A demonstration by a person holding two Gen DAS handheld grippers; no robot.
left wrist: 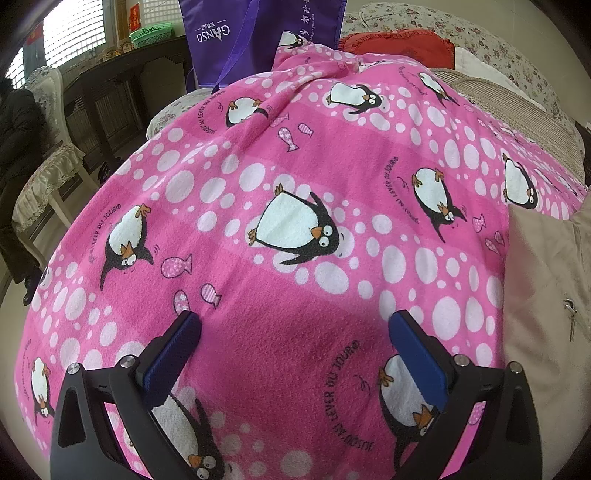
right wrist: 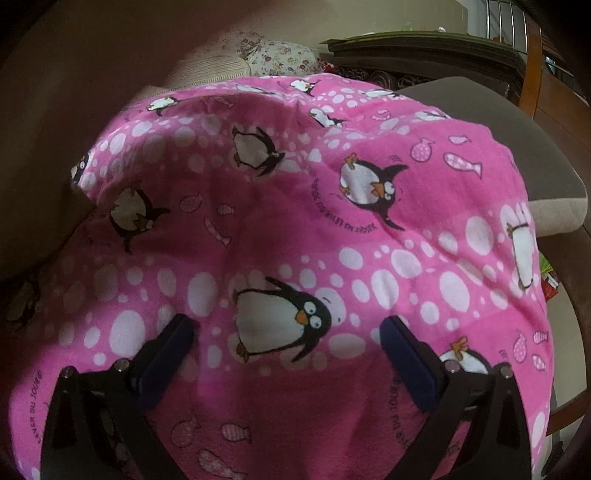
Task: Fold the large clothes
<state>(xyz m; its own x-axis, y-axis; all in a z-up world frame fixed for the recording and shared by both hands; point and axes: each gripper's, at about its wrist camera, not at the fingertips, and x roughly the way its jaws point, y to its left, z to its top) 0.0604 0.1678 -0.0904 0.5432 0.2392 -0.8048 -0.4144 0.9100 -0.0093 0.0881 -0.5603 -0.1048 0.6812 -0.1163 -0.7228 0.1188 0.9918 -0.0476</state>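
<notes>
- Left gripper (left wrist: 294, 325) jaws apart, nothing between, blue pads (left wrist: 173, 354) hovering low over pink penguin fabric (left wrist: 295, 192); contact with cloth not clear.
- Right gripper (right wrist: 287, 328) likewise spread wide, nothing clamped, pads (right wrist: 166, 358) low over same fabric (right wrist: 295, 221).
- Fabric: large pink fleece piece, white dots, penguins, fish; spread mostly flat over a sofa-like seat, filling both views.
- Left wrist view: cloth smooth near centre, soft ridge running toward far edge; far end bunched against purple bag (left wrist: 258, 33) at seat's back edge.
- Beige garment (left wrist: 546, 295) with zipper overlapping fabric's right edge; red cushion (left wrist: 395, 48) and floral cushion (left wrist: 480, 40) beyond far right corner.
- Right wrist view: far-left corner of cloth curled up and over, dark shadow there; right edge draped over grey seat cushion (right wrist: 535, 155).
- Progress, judged: early. Laid out, no clean fold line visible, no edges matched.
- Left to do: grab corners or edge, bring across, flatten, repeat to compact shape.
</notes>
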